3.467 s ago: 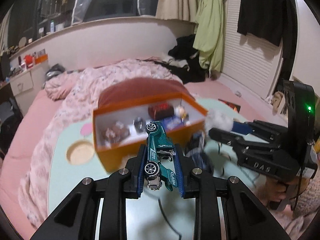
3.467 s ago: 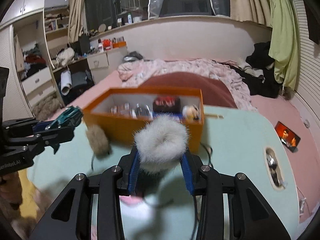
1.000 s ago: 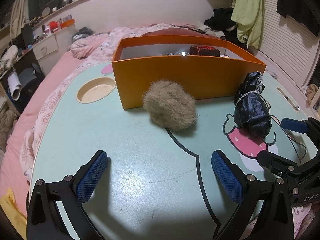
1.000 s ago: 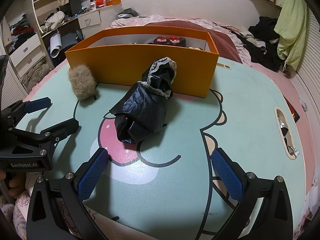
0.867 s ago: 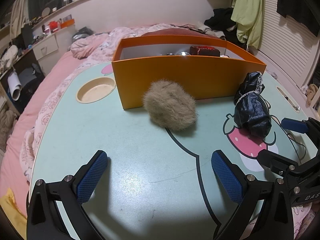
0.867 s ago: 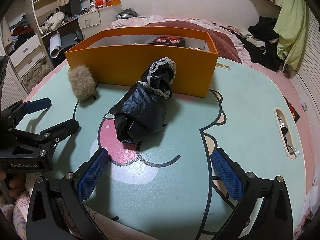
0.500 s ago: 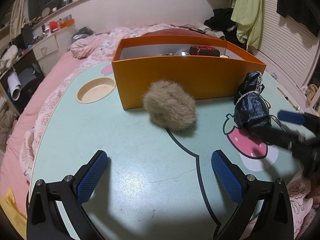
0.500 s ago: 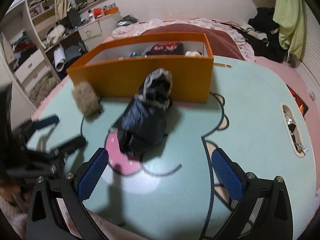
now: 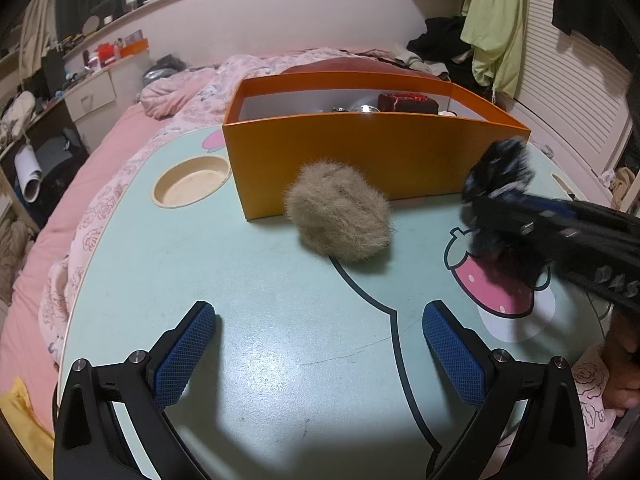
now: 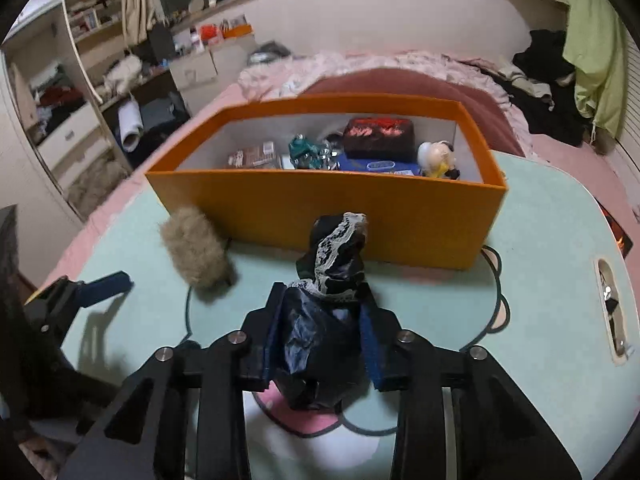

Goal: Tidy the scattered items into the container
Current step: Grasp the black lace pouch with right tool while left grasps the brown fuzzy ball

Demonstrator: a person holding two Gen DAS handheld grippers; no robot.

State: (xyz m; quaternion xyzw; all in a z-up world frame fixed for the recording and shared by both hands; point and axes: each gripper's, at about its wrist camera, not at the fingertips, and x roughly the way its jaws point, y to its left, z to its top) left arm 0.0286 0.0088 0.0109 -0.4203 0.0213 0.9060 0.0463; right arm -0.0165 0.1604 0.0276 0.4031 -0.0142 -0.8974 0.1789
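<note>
- My right hand-held gripper (image 10: 320,344) is clamped on the black lace-trimmed bundle (image 10: 320,320), squeezed between both pads. The lace end pokes out ahead of the fingers and the bulk sags below them.
- The orange box (image 10: 400,216) sits directly ahead of that gripper, with its near wall close to the lace tip. Risk: if I push forward without lifting enough, the bundle will likely catch the rim and shove the box across the counter (image 10: 540,248).
- Risk: the soft, slippery-looking fabric may slide out of the pads mid-carry, since only part of it is pinched.
- My left hand-held gripper (image 9: 320,344) is spread wide and empty, low over the counter. The tan fur ball (image 9: 338,216) lies ahead of it, touching the box's near wall.
- Risk: the right gripper crosses just right of the fur ball in the left wrist view, blurred. Reaching now with the left could knock the two tools together.
</note>
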